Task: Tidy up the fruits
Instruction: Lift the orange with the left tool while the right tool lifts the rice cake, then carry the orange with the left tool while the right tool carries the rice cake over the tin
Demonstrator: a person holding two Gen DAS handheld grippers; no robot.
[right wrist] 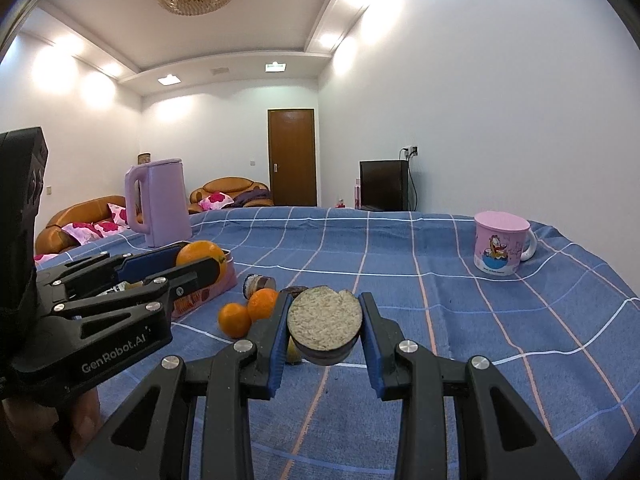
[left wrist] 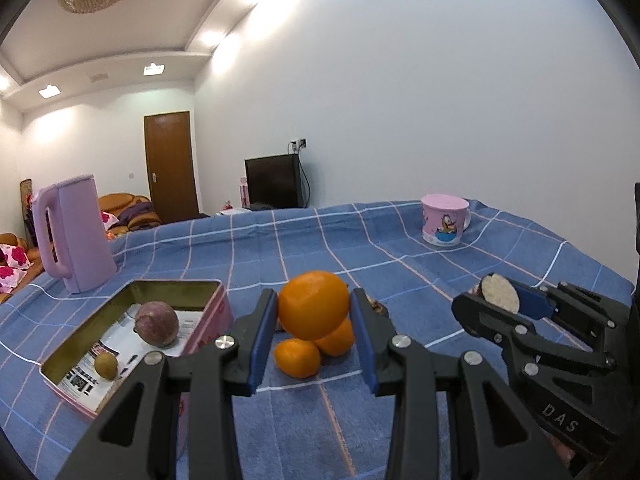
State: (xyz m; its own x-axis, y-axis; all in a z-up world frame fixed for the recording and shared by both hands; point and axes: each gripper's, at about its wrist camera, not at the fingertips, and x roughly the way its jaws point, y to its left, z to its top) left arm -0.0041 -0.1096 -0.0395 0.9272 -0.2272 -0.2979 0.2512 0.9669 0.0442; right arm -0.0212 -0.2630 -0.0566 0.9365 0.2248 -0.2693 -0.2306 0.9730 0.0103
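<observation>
Orange (left wrist: 313,310) clamped btwn left fingers (left wrist: 266,332); halved fruit (right wrist: 325,328) clamped btwn right fingers (right wrist: 370,340)

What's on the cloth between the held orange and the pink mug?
Nothing: in the left wrist view, only bare blue checked cloth lies between the orange in the left gripper and the pink mug.

Open cloth (right wrist: 420,240) ahead; kettle (left wrist: 76,236) perhaps crowds tin (left wrist: 132,344).

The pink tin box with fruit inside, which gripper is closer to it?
Left. The left gripper holds an orange right beside the pink tin box; the right gripper is farther right.
</observation>
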